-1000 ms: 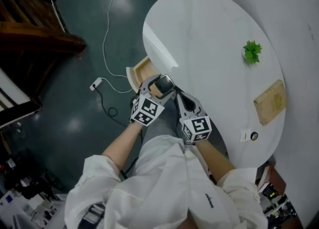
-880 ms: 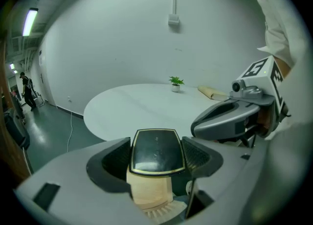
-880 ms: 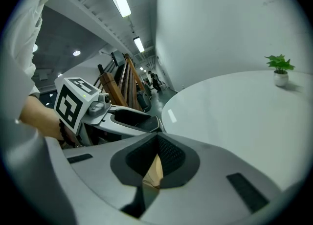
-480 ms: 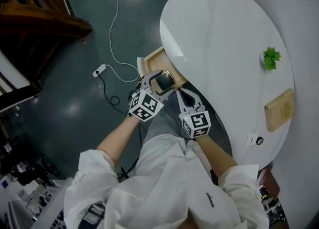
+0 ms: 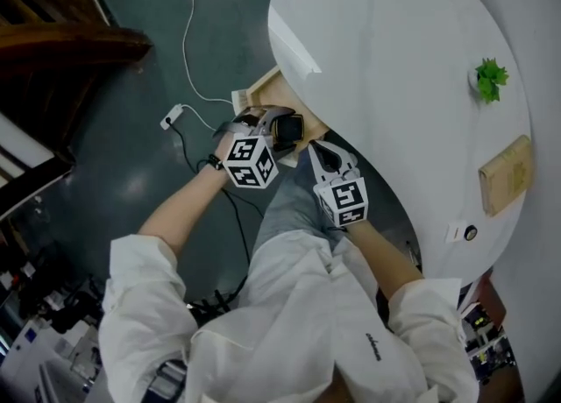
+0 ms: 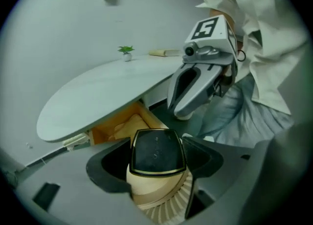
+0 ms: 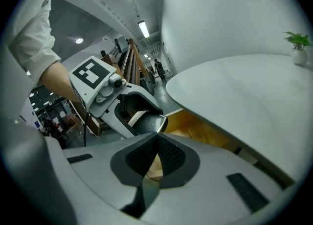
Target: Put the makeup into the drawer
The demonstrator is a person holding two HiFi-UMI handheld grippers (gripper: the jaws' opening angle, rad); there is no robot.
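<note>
Makeup compact (image 6: 157, 151), glossy black lid, ribbed cream base, gripped by left claw (image 6: 158, 166), right claw (image 7: 155, 159) closed, wooden drawer (image 6: 120, 127)

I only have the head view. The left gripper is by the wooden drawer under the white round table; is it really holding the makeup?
Observer: Yes; the left gripper view shows the left gripper shut on a black-lidded compact with a ribbed cream base.
Operator: And the right gripper?
Observer: Its own view shows the right gripper with jaws together, holding nothing.
Operator: Compact in the drawer yet?
Observer: No; the left gripper view shows the open wooden drawer beyond it.
</note>
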